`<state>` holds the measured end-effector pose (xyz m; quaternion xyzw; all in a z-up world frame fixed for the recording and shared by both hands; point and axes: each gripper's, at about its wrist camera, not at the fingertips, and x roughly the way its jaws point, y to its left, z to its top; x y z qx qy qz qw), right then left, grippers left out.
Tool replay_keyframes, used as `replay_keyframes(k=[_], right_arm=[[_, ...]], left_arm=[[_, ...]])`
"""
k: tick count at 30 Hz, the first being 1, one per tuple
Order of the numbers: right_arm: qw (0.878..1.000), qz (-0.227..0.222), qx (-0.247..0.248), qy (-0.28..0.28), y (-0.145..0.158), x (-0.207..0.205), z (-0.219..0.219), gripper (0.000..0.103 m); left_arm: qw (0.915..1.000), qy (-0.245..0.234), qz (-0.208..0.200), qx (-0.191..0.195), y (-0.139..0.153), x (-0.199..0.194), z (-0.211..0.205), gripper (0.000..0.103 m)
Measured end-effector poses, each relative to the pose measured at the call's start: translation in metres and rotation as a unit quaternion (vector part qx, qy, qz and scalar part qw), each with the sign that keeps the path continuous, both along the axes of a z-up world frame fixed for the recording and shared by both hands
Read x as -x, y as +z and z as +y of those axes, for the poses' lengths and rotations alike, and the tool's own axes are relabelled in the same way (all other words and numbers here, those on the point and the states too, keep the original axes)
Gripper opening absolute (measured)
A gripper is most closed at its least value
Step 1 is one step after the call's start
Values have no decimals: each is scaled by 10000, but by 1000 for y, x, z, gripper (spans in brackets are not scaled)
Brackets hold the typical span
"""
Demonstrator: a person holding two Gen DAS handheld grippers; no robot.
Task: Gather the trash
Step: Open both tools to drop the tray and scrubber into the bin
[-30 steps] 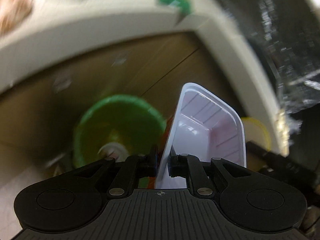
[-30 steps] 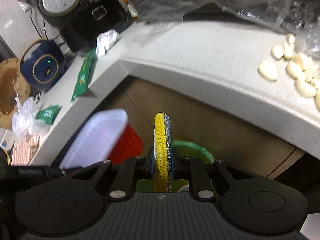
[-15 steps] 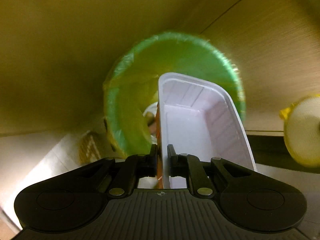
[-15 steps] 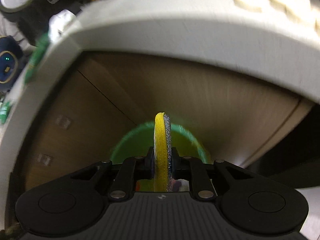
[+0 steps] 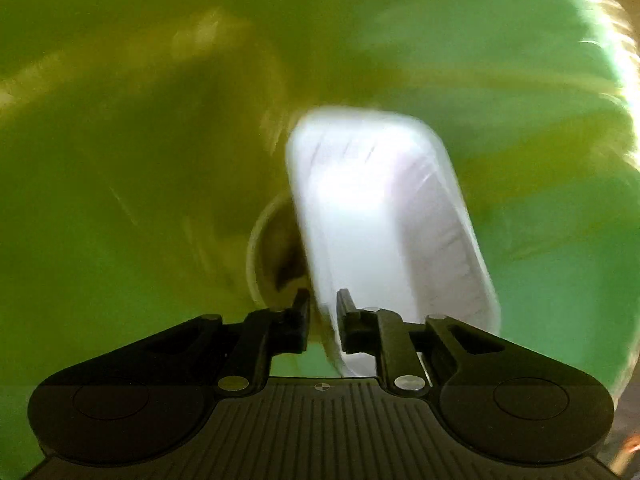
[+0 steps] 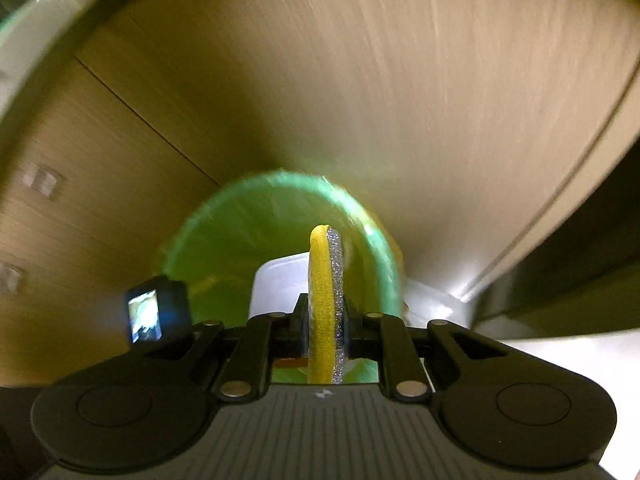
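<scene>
Now, left gripper (image 5: 322, 306): my jaws have just been opening, white rectangular plastic tray (image 5: 384, 216) loose between them, inside green-lined round bin (image 5: 120, 160).
Right gripper (image 6: 325, 314): clamped on flat yellow-and-silver scouring pad (image 6: 324, 300).

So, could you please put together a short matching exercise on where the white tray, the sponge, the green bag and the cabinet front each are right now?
Things:
1. white tray
2. yellow sponge
3. green bag
4. wooden cabinet front

Places or states:
A. lining the bin
B. behind the bin
C. clamped on edge in the right gripper
D. inside the bag, at the left gripper, whose jaws have just been opening

Pairs: 1-D, 2-C, 3-A, 4-B
</scene>
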<state>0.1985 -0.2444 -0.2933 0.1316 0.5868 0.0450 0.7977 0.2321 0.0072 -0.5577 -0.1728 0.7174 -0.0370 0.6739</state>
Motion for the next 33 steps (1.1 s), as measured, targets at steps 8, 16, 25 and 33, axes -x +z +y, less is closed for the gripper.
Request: replay_keyframes(k=[8,16,25,33], right_arm=[[9992,369,-1,132,-24,-6,25,15],[9980,266,-534,198,-28,-35,57,28],[9991,138,-196,340,31,-37,60,55],[9971,-166,-208,716,109,-15,56,55]], left_arm=[[9991,-254,-324,57,47,9,22,23],[9963,-67,-825,211,149,37,47,23],[9927,250,-1145,268,252,66,48,23],[9755,95,-2110,617,371,67,26,23]])
